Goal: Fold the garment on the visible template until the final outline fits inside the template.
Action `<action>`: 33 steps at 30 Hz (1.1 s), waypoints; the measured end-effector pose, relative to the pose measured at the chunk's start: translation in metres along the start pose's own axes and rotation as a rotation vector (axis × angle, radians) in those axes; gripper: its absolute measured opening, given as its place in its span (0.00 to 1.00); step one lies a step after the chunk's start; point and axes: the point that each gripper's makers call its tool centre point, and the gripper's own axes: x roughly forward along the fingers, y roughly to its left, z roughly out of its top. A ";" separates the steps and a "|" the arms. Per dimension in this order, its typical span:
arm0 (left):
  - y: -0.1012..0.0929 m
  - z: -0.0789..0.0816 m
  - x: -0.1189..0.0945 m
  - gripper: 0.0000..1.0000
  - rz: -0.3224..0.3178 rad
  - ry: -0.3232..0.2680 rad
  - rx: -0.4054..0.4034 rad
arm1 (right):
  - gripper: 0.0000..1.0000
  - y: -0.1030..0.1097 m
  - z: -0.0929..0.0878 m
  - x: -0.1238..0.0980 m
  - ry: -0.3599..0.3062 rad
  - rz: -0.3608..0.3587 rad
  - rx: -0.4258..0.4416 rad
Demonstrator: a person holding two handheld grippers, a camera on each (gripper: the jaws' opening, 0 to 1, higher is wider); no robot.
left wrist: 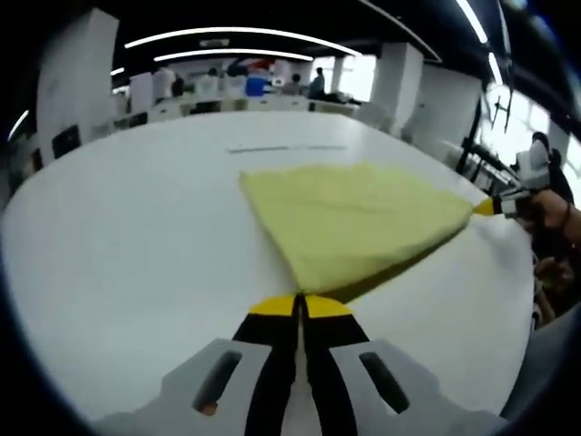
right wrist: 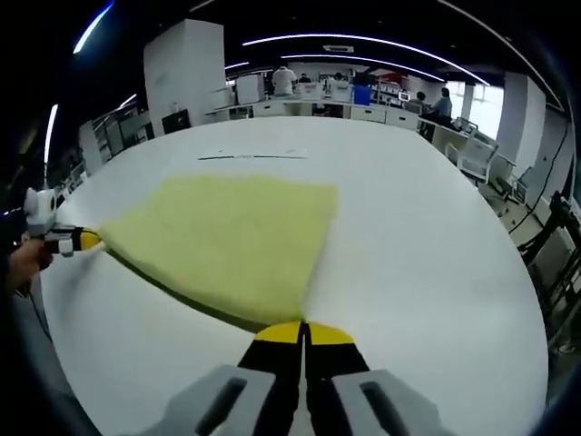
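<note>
Left gripper view: both grippers (left wrist: 300, 306) (right wrist: 304, 332) pinch garment (left wrist: 354, 222)

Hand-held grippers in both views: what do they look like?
Each hand-held gripper has two black jaws with yellow tips, rising from pale grey housings with dark slotted openings: the left and the right. A dark band shows on the person's wrist at the edge of the left gripper view.

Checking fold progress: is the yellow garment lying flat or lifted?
Partly lifted: each claw, left and right, is shut on a corner of the yellow garment, with shadow beneath the raised edge.
</note>
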 end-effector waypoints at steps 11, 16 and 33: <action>-0.006 -0.008 -0.004 0.00 -0.018 0.025 0.003 | 0.00 0.000 -0.004 -0.003 -0.002 0.106 -0.073; -0.011 -0.013 -0.009 0.00 -0.031 0.040 0.034 | 0.00 0.000 -0.013 -0.002 0.018 0.113 -0.073; -0.018 -0.033 -0.024 0.00 -0.024 0.096 0.030 | 0.00 0.007 -0.029 -0.014 0.033 0.144 -0.040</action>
